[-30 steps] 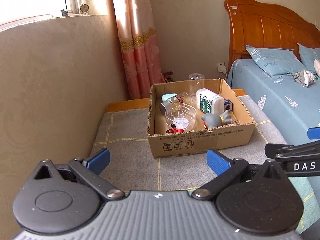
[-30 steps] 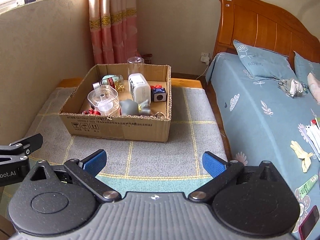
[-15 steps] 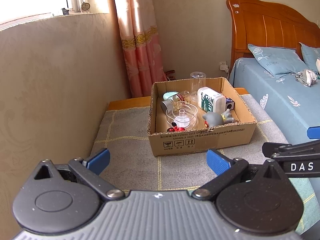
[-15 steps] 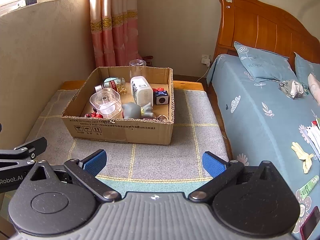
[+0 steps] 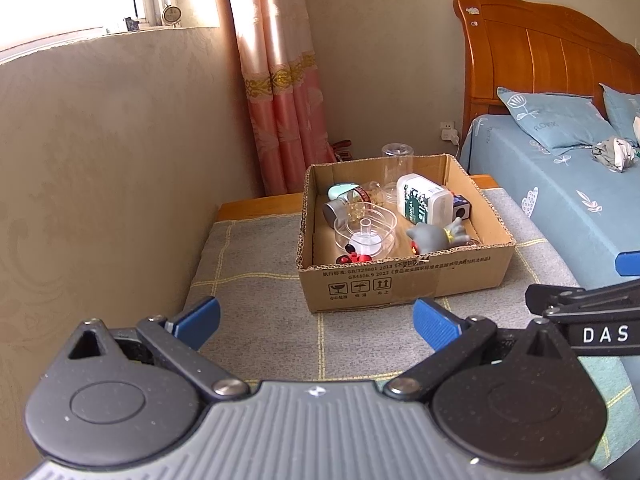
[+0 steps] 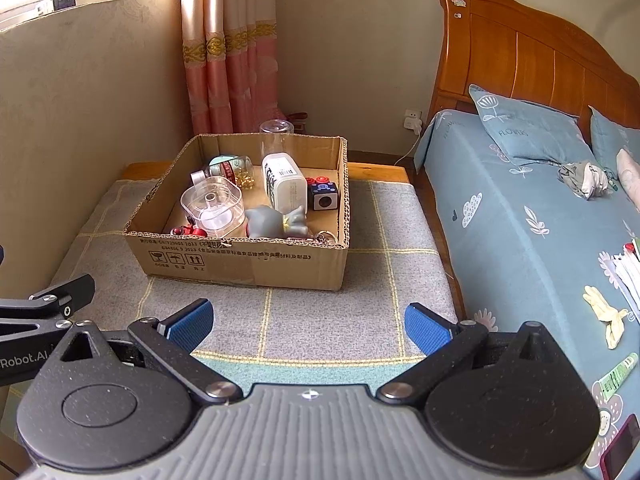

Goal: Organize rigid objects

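At 12 o'clock on the surface, cardboard box holds assorted items; left hand-held gripper and right hand-held gripper both spread, empty.

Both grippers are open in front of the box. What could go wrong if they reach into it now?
1. The cardboard box is crowded: fingers going for the grey cat figure could knock the white bottle lying beside it.
2. The clear plastic container looks smooth, so it may slip.
3. The left gripper and right gripper are close and might collide.

Cardboard box sits on mat, left of bed.
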`<act>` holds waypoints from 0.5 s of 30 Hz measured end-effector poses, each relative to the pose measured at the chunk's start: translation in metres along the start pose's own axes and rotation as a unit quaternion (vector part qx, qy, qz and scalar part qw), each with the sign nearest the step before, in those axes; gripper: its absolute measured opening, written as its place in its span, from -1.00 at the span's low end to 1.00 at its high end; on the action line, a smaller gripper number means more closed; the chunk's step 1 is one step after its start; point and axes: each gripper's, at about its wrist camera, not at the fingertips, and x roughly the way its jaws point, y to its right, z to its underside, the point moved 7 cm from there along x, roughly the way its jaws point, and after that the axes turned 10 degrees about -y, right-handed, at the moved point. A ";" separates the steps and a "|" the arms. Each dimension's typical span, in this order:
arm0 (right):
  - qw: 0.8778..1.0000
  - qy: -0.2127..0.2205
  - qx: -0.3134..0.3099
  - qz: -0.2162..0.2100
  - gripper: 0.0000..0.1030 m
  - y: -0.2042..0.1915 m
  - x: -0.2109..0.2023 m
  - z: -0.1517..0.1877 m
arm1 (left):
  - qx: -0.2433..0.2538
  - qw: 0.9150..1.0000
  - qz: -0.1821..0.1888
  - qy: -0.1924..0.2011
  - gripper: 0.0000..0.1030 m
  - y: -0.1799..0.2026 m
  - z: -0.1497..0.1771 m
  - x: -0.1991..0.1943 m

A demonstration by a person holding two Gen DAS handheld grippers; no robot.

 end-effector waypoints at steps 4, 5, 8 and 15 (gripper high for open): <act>1.000 0.002 0.000 0.001 1.00 0.000 -0.001 -0.001 | 0.000 1.000 -0.004 0.002 0.99 -0.002 -0.001 -0.001; 1.000 0.001 0.000 0.001 1.00 0.000 -0.001 -0.001 | 0.000 1.000 -0.007 0.003 0.99 -0.002 -0.001 0.000; 1.000 0.002 -0.001 0.001 1.00 0.000 -0.001 -0.001 | -0.001 1.000 -0.008 0.002 0.99 -0.003 -0.001 0.000; 1.000 0.003 0.000 0.004 1.00 -0.001 0.000 -0.001 | 0.000 1.000 -0.010 0.004 0.99 -0.002 -0.002 -0.001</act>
